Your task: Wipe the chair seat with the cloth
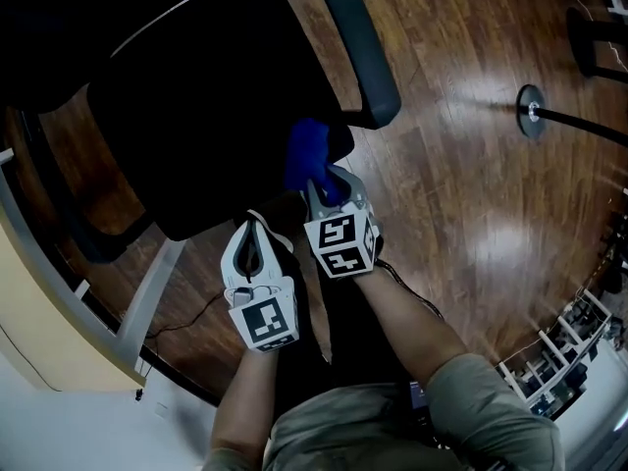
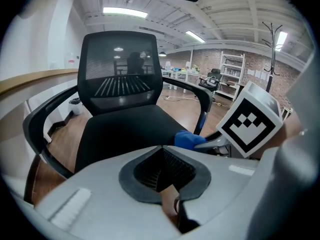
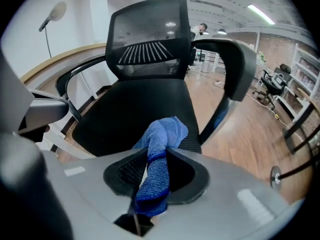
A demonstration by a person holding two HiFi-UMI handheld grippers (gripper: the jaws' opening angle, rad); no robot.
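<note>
A black office chair stands on the wooden floor, its seat [image 1: 196,135] up and left of both grippers. My right gripper [image 1: 329,186] is shut on a blue cloth [image 1: 307,153], which bunches out past the jaws over the seat's near right corner. In the right gripper view the cloth [image 3: 161,141] runs up between the pads, above the seat [image 3: 145,104]. My left gripper [image 1: 252,251] hovers beside the seat's front edge, jaws together with nothing in them. In the left gripper view the seat [image 2: 125,129] lies ahead, and the cloth [image 2: 187,140] shows at the right.
The chair's right armrest [image 1: 358,42] curves past the cloth, and its mesh backrest [image 3: 147,34] rises behind the seat. A desk edge [image 1: 39,332] runs along the left. A stand's round base [image 1: 531,106] sits on the floor at right, shelving [image 1: 569,351] at lower right.
</note>
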